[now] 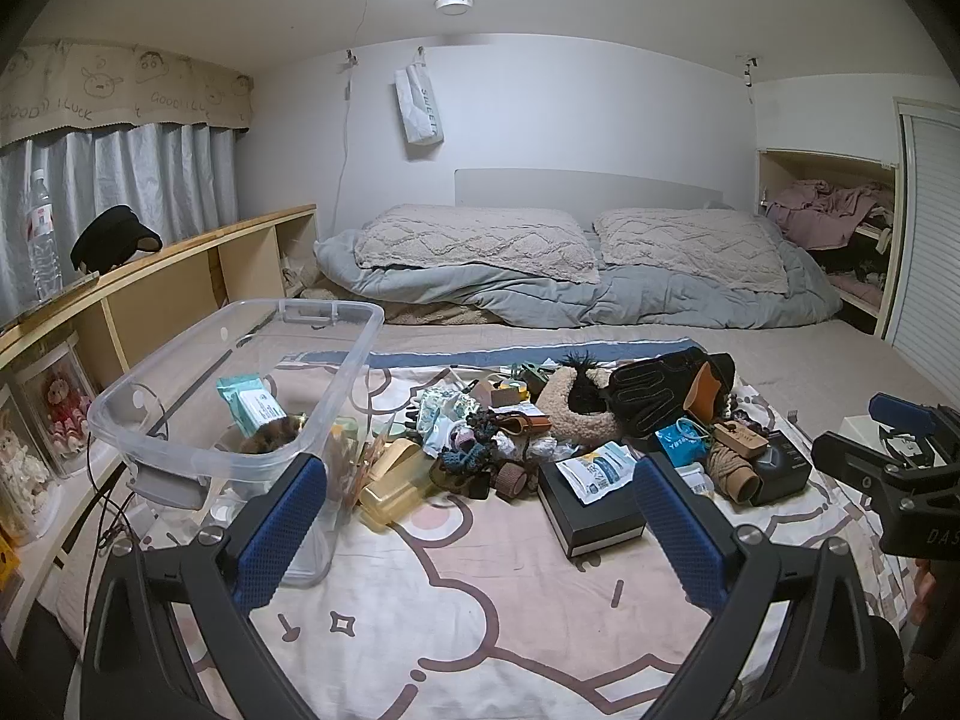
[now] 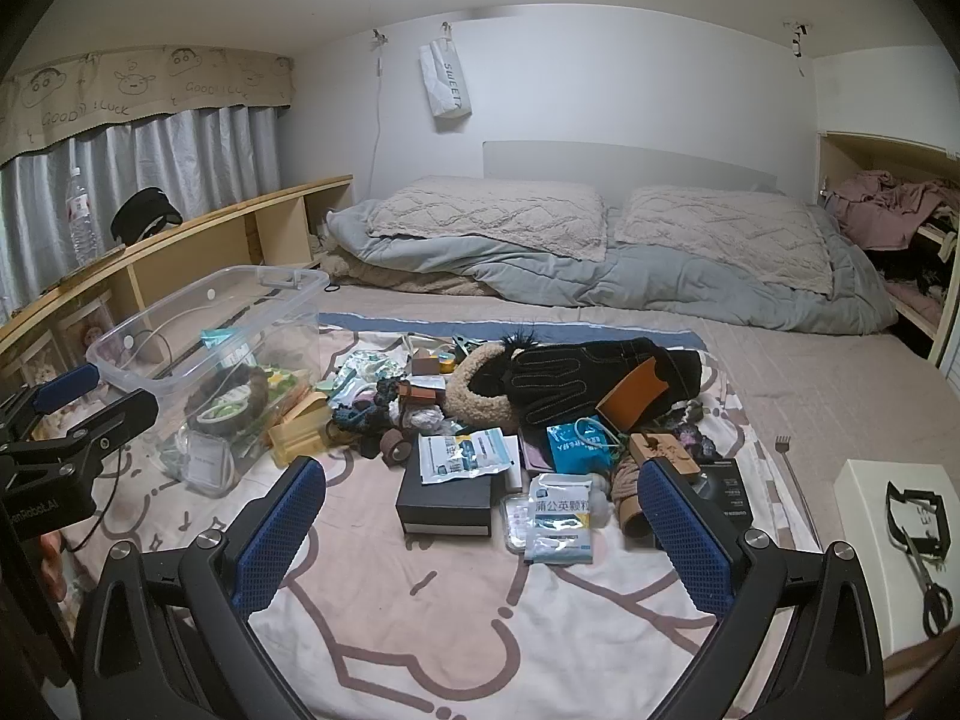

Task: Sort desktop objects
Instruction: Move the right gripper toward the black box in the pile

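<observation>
A pile of small objects (image 1: 540,420) lies on a pink cartoon sheet on the bed; it also shows in the right wrist view (image 2: 510,414). It holds a black glove (image 2: 576,378), a black box (image 2: 447,504), medicine packets (image 2: 561,516) and a blue pouch (image 2: 579,450). A clear plastic bin (image 1: 198,420) with a few items stands at the left, also in the right wrist view (image 2: 150,372). My left gripper (image 1: 480,534) is open and empty, above the sheet in front of the pile. My right gripper (image 2: 483,534) is open and empty, just short of the black box.
A white box (image 2: 870,546) with scissors (image 2: 927,576) on it sits at the right. A wooden shelf (image 1: 180,276) with a water bottle (image 1: 42,240) and a black cap runs along the left. Pillows and a grey duvet (image 1: 600,288) lie at the back.
</observation>
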Tool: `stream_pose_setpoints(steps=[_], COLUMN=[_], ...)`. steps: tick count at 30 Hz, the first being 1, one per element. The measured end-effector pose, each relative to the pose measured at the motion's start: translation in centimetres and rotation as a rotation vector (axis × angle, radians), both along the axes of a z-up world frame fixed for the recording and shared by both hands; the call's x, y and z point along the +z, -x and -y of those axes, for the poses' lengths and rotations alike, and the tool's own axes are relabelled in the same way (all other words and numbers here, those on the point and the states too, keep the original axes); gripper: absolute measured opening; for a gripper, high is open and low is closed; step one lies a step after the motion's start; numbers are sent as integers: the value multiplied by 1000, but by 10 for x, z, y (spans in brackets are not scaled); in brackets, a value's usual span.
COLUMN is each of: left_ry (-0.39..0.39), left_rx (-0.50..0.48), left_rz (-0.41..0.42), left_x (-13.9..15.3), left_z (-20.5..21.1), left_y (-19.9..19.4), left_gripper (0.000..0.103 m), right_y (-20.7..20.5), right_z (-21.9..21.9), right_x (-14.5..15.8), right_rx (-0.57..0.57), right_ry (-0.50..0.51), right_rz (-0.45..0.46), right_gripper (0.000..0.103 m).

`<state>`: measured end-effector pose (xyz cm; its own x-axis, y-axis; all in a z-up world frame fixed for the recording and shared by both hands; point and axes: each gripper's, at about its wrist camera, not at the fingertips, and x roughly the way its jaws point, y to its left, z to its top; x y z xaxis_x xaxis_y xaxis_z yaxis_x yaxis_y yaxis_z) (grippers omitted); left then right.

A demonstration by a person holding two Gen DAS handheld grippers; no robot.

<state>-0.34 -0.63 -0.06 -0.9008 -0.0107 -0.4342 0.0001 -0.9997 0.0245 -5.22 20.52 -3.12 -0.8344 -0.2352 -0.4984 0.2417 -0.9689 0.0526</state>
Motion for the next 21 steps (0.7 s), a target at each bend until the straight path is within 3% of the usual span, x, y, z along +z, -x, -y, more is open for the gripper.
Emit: stream_pose_setpoints(steps=[21], left_ry=[-9], left_rx=[-12], left_rz=[6], left_x=[-4], left_z=[-9], left_y=[5], left_gripper=[103], right_y=[6], right_z=[1], right_x=[-9], right_rx=[2], right_ry=[15], right_rz=[27], right_gripper=[103])
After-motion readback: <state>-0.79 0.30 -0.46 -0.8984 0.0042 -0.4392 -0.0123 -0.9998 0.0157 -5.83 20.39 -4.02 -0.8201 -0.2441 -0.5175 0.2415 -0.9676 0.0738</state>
